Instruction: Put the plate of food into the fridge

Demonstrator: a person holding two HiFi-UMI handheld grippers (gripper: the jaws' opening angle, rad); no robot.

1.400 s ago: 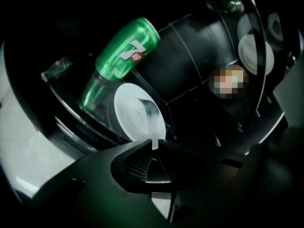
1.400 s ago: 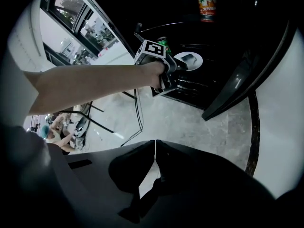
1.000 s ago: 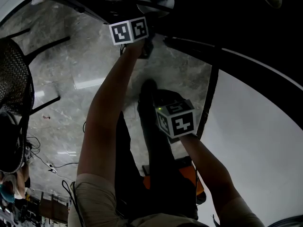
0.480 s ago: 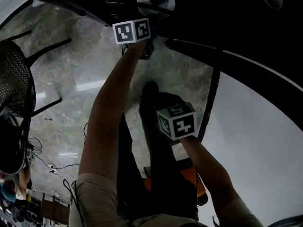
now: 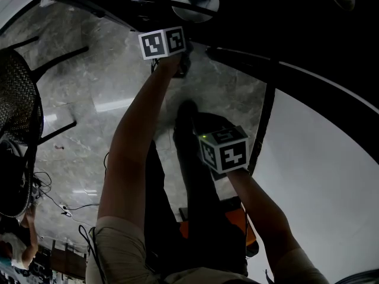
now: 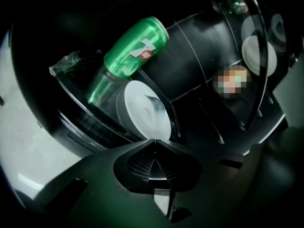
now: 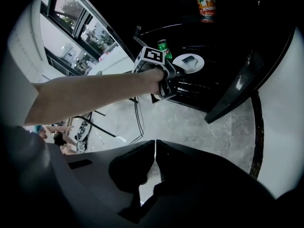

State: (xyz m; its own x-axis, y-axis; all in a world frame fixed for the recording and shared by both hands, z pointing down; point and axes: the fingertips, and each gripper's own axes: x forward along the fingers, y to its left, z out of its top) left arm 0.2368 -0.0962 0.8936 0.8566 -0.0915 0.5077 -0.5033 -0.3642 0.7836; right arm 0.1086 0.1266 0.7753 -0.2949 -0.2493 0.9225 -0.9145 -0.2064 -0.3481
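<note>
A white plate [image 6: 145,109] with a pale piece of food lies on a glass shelf inside the dark fridge, next to a green can [image 6: 135,46]. My left gripper [image 6: 153,141] is just in front of the plate's near rim, jaws shut with nothing between them. From the head view the plate [image 5: 195,0] shows at the top, beyond the left marker cube [image 5: 162,42]. My right gripper [image 7: 154,144] is shut and empty, held lower over the floor and aimed at the left gripper [image 7: 166,80] and the plate [image 7: 188,62].
The black fridge door [image 7: 242,80] stands open at the right, with a white panel [image 5: 331,158] beyond it. An orange can [image 7: 205,1] sits on an upper shelf. White dishes [image 6: 259,56] stand deeper inside. A black mesh chair [image 5: 18,105] and cables [image 5: 59,206] are on the marble floor at the left.
Both marker cubes have shifted only slightly. The plate stays in the same place on the shelf.
</note>
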